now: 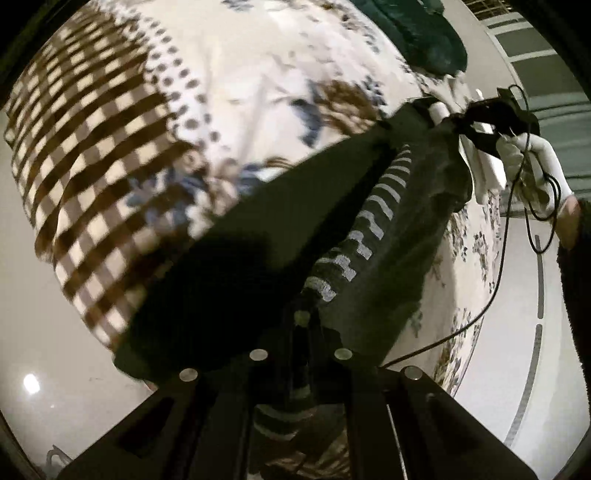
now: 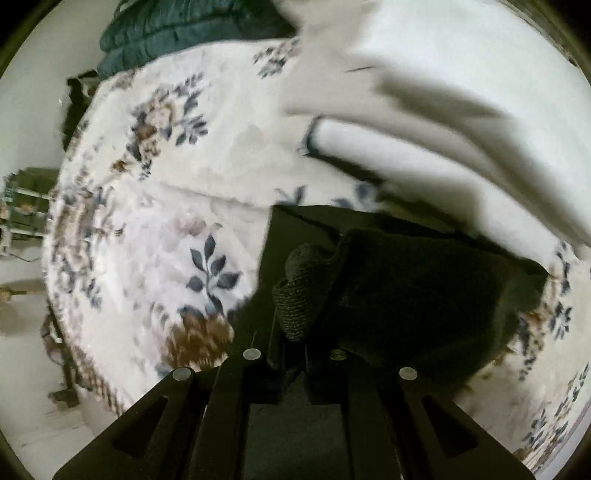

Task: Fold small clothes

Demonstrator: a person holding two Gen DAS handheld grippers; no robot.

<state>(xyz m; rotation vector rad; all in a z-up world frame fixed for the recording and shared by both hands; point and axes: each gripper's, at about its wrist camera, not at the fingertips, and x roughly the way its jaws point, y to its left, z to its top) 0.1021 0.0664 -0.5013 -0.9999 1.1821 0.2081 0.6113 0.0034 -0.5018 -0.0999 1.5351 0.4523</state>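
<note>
A small dark garment (image 1: 258,236) with a grey-striped band (image 1: 369,221) hangs stretched in the air above a floral bedspread (image 1: 258,74). My left gripper (image 1: 301,332) is shut on its near end. My right gripper (image 1: 443,114) shows in the left wrist view, shut on the far end, held by a white-gloved hand (image 1: 532,162). In the right wrist view my right gripper (image 2: 293,354) is shut on the same dark garment (image 2: 406,288), with a ribbed edge (image 2: 295,306) bunched between the jaws.
A brown-and-cream checked cloth (image 1: 85,177) lies on the bed's left part. A dark green quilted cover (image 1: 417,33) lies at the far end, also in the right wrist view (image 2: 177,26). A white cloth (image 2: 443,110) is heaped at right. Pale floor (image 1: 524,295) surrounds the bed.
</note>
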